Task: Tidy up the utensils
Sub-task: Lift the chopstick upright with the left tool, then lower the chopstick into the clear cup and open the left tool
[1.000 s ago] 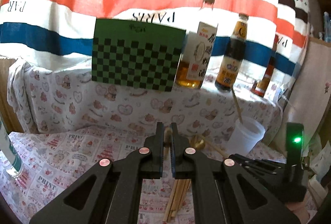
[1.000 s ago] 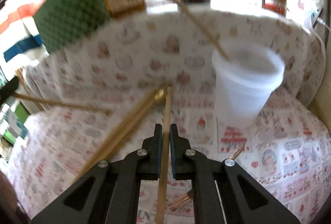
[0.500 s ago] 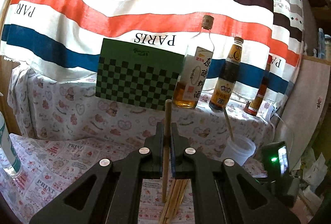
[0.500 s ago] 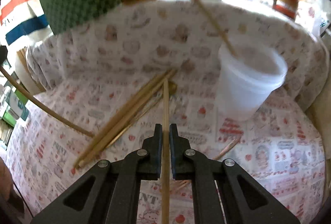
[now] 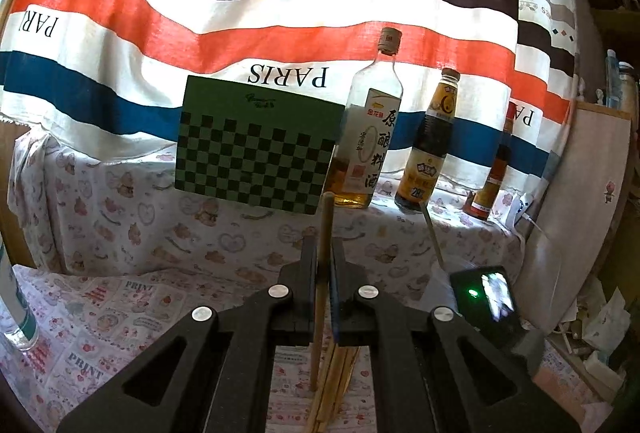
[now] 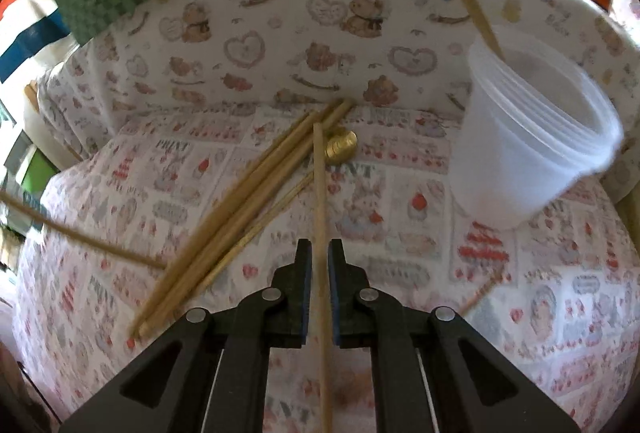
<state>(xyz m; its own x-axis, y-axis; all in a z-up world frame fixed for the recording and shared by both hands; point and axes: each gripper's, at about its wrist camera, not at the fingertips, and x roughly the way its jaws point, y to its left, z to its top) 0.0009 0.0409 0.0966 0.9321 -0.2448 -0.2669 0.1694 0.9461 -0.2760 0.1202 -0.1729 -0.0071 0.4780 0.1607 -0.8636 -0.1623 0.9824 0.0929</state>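
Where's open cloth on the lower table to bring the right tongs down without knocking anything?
Bare cloth lies between the loose chopsticks and the white cup, below the gold spoon. Crowded: the chopstick pile to the left, and a stray stick below the cup. The right tongs hold one chopstick.

A table covered by a printed cloth (image 6: 400, 217) carried a loose bundle of wooden chopsticks (image 6: 240, 209) lying at a slant, a gold spoon (image 6: 340, 149) just beside their far ends, and a white plastic cup (image 6: 532, 137) off to the right. Behind, a raised shelf under a bear-patterned cloth (image 5: 120, 201) bore a green checkered board (image 5: 256, 161) and three bottles (image 5: 370, 129).
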